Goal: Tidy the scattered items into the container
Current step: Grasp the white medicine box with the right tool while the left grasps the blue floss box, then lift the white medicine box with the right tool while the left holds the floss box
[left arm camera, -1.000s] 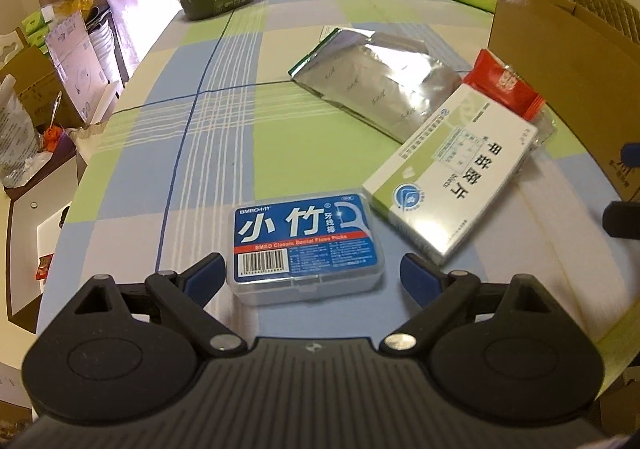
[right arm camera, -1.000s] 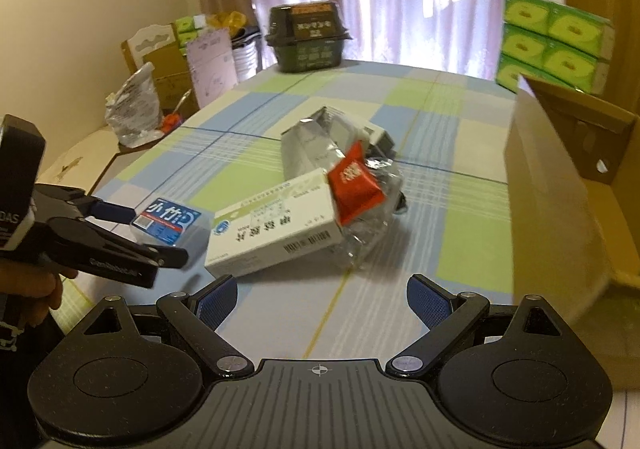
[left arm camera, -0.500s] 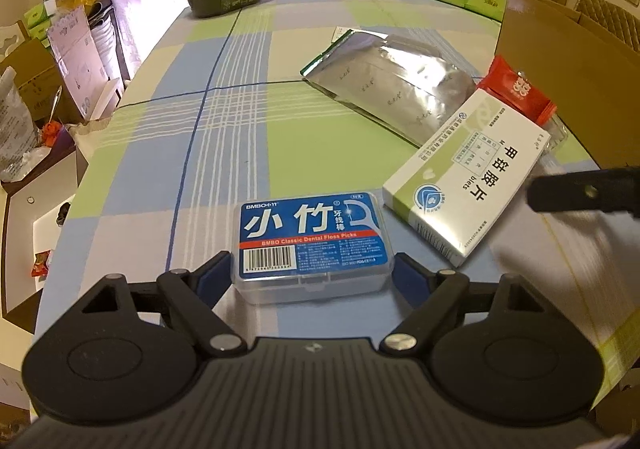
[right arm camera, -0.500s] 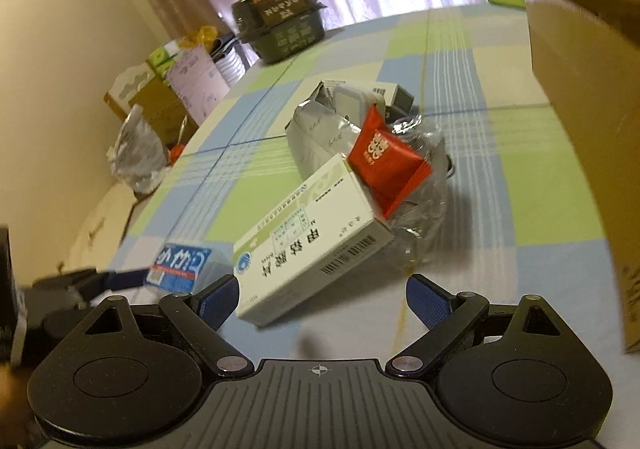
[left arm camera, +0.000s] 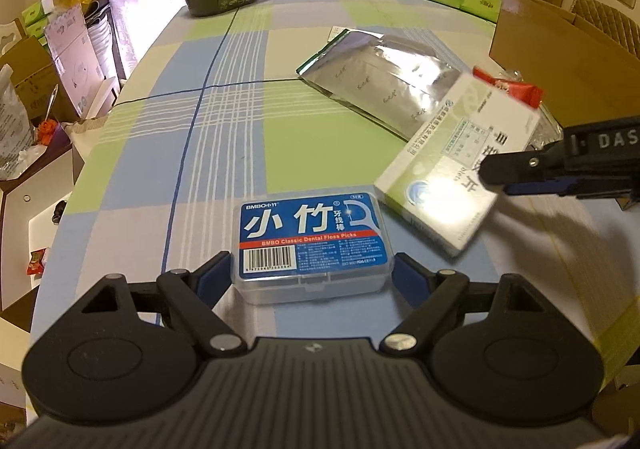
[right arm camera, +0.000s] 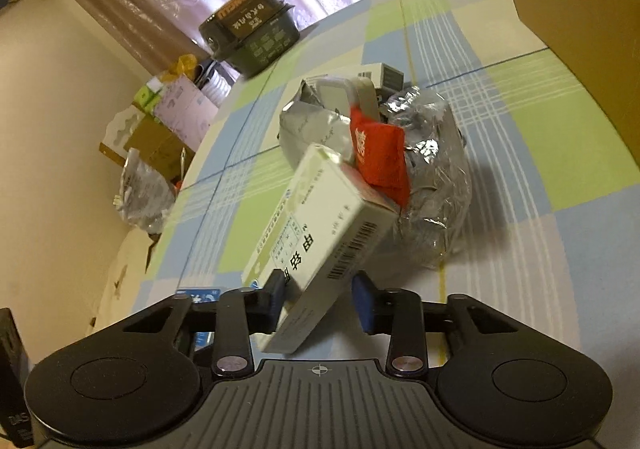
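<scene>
**Left wrist view: floss box sits crosswise between the spread tongs**

The left gripper [left arm camera: 313, 272] is spread, its pads flanking the floss box [left arm camera: 313, 245] ends. The right gripper [right arm camera: 320, 305] pinches the tilted medicine box [right arm camera: 320, 241]; the cardboard container [left arm camera: 568, 65] lies far right.

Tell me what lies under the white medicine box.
The white medicine box is tilted, its far end propped on the red packet and crinkled clear plastic bag. The right tool straddles its near end. What lies beneath its middle is hidden.
</scene>
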The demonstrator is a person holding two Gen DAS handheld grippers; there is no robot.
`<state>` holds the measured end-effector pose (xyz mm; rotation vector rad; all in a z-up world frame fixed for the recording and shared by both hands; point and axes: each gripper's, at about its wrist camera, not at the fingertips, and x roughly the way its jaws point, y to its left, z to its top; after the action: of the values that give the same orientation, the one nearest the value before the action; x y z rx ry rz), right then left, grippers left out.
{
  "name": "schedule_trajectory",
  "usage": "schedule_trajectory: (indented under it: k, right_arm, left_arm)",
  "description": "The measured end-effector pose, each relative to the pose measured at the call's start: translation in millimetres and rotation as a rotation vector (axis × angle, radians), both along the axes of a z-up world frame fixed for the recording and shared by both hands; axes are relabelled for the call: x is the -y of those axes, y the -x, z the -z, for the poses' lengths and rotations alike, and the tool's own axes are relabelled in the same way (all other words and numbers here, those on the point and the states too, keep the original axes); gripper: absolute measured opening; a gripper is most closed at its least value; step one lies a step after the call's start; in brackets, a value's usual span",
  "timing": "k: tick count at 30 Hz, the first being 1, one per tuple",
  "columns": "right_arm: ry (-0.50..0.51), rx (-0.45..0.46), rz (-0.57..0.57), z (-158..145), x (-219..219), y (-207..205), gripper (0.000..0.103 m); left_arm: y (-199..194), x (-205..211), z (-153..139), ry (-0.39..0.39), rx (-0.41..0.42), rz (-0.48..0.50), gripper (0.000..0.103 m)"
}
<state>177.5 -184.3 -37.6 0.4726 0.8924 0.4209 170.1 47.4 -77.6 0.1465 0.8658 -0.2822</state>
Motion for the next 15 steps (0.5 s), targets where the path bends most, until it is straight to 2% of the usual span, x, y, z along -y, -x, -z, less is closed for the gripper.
schedule_trajectory:
  k: [4, 7, 12, 15]
  right_arm:
    - [0.061, 0.026, -0.037, -20, 7, 11, 0.029]
    - [0.156, 0.052, -0.089, -37, 13, 24, 0.028]
    - [0.374, 0.130, -0.210, -59, 11, 52, 0.028]
    - [0.433, 0.160, -0.247, -62, 6, 61, 0.029]
  left_arm:
    - [3, 3, -3, 0.004, 0.003, 0.010, 0.083]
    - [6, 9, -6, 0.006, 0.005, 0.025, 0.083]
    - [15, 21, -8, 0.017, 0.005, 0.059, 0.083]
    - [19, 29, -7, 0.026, -0.003, 0.080, 0.083]
